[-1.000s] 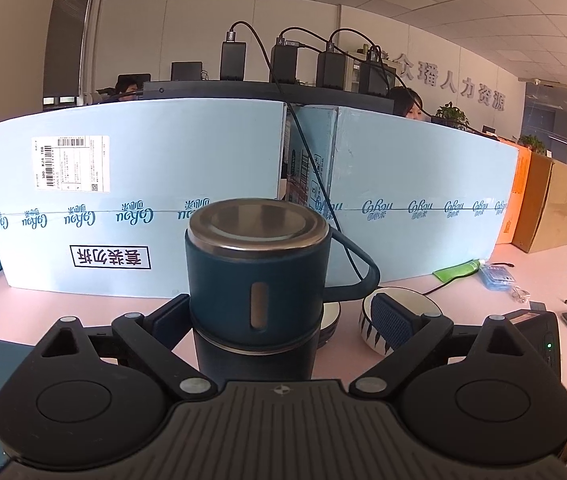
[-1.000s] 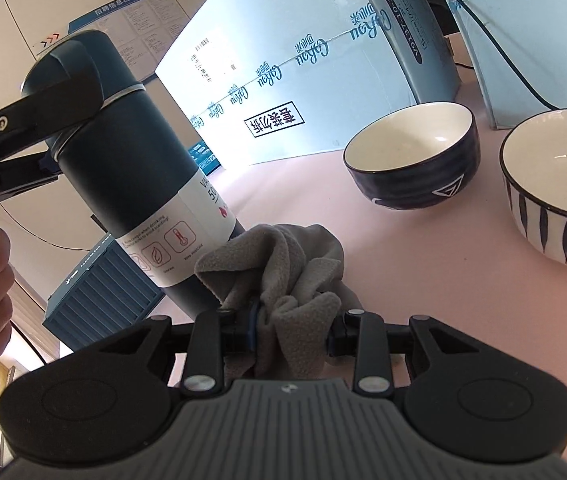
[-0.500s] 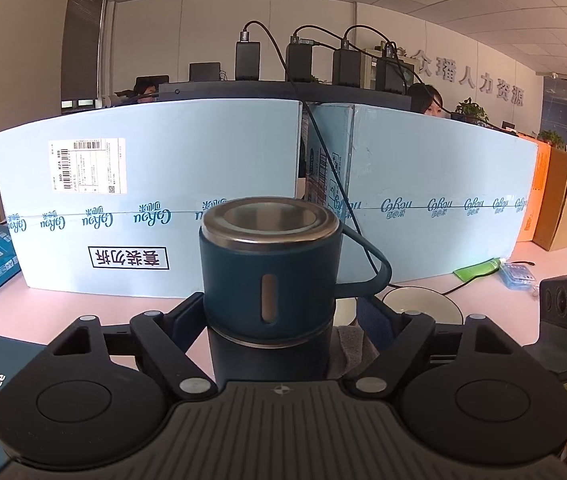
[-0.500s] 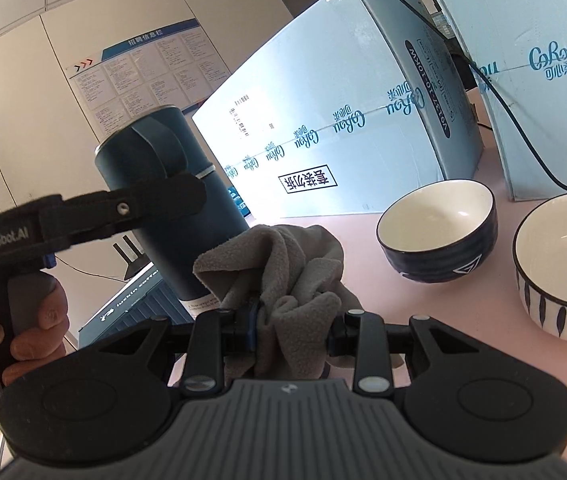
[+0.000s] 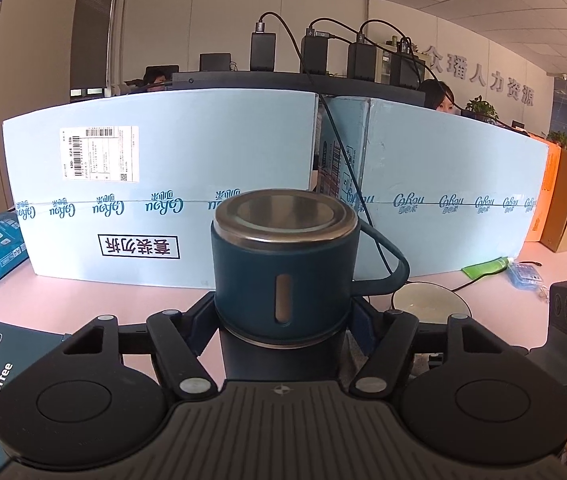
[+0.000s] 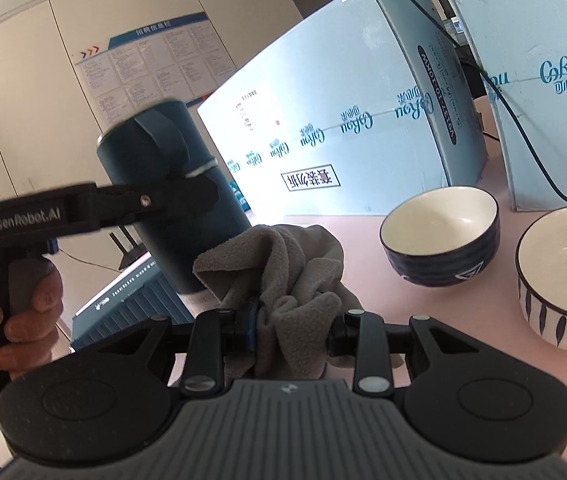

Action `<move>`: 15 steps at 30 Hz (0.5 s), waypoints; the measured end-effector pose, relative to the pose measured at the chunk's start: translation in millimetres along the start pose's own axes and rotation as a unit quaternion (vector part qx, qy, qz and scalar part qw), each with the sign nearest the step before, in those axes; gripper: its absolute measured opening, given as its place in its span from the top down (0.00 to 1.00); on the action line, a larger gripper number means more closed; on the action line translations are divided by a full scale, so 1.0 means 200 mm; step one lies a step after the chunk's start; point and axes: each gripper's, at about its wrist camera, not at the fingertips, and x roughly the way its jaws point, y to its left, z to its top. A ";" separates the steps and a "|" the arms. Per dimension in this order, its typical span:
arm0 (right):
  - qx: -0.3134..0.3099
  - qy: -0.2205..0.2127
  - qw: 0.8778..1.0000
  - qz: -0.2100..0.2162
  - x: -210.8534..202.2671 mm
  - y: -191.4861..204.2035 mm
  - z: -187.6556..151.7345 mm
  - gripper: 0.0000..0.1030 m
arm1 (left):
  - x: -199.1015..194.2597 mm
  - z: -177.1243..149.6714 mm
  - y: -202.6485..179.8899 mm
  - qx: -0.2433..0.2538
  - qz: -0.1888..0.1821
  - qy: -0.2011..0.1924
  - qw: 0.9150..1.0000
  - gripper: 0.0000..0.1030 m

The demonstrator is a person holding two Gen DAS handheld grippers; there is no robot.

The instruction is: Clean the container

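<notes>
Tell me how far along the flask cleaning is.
Done: the right gripper is shut on the grey cloth. In hand: the left gripper is closing around the blue flask just below its lid. Left: the actual wiping; whether the cloth touches the flask can't be told.

Blue boxes [image 5: 163, 208] wall the surface's [image 5: 123, 300] far edge; two bowls [image 6: 439, 236] seemingly crowd its right side.

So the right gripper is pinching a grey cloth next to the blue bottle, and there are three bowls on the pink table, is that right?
Two bowls, not three: the right wrist view shows a dark bowl and a striped white bowl. The rest holds.
</notes>
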 end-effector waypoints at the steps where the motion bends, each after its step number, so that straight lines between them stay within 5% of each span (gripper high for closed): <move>1: 0.000 0.012 1.000 -0.005 0.02 -0.01 -0.02 0.67 | 0.00 0.00 0.00 0.000 -0.002 0.000 1.000 0.39; 7: -0.006 0.060 0.998 -0.017 0.07 -0.02 -0.11 0.67 | 0.00 0.00 -0.01 0.007 -0.005 0.002 1.000 0.39; 15: -0.030 0.008 1.000 -0.001 -0.05 0.04 -0.03 0.67 | 0.00 0.00 0.01 0.006 -0.014 0.002 1.000 0.39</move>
